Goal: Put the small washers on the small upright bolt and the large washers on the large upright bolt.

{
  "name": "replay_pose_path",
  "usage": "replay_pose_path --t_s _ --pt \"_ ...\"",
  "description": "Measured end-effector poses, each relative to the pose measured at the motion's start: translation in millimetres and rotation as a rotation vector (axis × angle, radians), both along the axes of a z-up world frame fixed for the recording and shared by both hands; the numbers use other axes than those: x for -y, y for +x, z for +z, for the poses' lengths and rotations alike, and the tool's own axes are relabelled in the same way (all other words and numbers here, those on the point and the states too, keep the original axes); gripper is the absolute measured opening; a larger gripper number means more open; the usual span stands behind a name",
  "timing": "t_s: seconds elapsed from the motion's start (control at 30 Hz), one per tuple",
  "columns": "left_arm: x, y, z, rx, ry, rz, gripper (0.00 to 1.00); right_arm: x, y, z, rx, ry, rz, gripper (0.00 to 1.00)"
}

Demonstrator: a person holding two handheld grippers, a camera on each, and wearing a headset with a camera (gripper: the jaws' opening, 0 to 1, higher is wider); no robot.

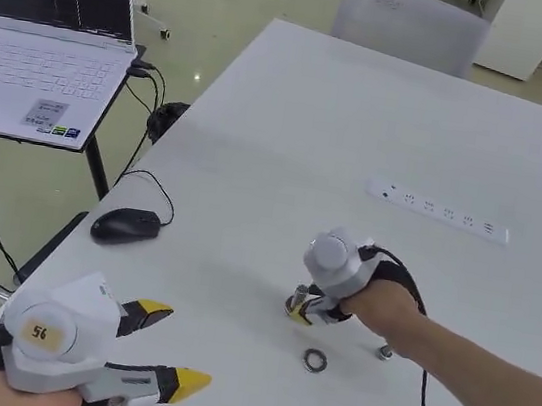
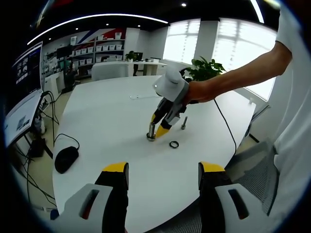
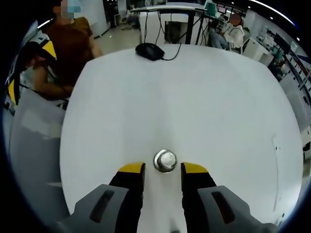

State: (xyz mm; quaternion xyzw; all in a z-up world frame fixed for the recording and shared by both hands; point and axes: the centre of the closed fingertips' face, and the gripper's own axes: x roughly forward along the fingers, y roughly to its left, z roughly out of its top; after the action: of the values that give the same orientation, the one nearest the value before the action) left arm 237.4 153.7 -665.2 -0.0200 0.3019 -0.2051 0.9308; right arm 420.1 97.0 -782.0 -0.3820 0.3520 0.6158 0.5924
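Reading "56" on left gripper (image 1: 173, 347), right gripper (image 1: 301, 313) at large bolt (image 3: 165, 160)

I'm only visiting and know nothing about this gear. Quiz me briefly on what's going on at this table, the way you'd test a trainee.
1. True or false: the left hand-held gripper is shut.
2. What stands at the tips of the right hand-held gripper? A) a mouse B) an upright bolt C) a power strip
3. Fill in: a loose washer lies flat on the table, close to the ___ hand-held gripper.

Key: 1 false, its jaws are wide apart and hold nothing. 2 B. 3 right.
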Motion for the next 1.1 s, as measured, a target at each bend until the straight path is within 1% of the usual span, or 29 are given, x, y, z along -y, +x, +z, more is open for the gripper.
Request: replay_pose_path --t_s 0.13,0.2,0.23,0.37,0.53,0.6,0.73,0.93,1.1 --pt "0.7 0.7 0.1 0.002 0.0 -0.001 0.57 6.7 1.9 11.7 0.002 0.045 -0.018 0.31" --pt "1.1 1.0 0.4 0.002 0.001 -0.002 0.57 10.4 3.1 16.6 0.005 0.058 -0.033 0.31" --pt "1.6 1.4 0.7 0.003 0.001 -0.003 0.57 12.2 2.6 21.3 0.002 0.074 -0.043 0.31" --pt "3.3 3.0 1.4 0.005 0.002 -0.01 0.57 18.5 5.3 31.9 -0.006 0.13 -0.082 0.32" --pt "6.1 4.9 2.9 0.008 0.002 -0.019 0.57 28.3 4.6 41.0 -0.006 0.164 -0.113 0.32" --pt "6.5 5.4 3.4 0.008 0.002 -0.021 0.57 32.7 3.9 44.3 -0.016 0.182 -0.133 0.32" --pt "7.1 5.4 3.8 0.009 0.004 -0.027 0.57 43.6 3.0 44.2 -0.033 0.202 -0.17 0.33" --pt "6.5 4.2 3.9 0.005 0.009 -0.028 0.57 61.7 -2.5 40.4 -0.054 0.211 -0.213 0.33" --pt "6.6 4.5 4.2 0.005 0.012 -0.031 0.57 76.2 -6.2 38.9 -0.057 0.219 -0.24 0.34"
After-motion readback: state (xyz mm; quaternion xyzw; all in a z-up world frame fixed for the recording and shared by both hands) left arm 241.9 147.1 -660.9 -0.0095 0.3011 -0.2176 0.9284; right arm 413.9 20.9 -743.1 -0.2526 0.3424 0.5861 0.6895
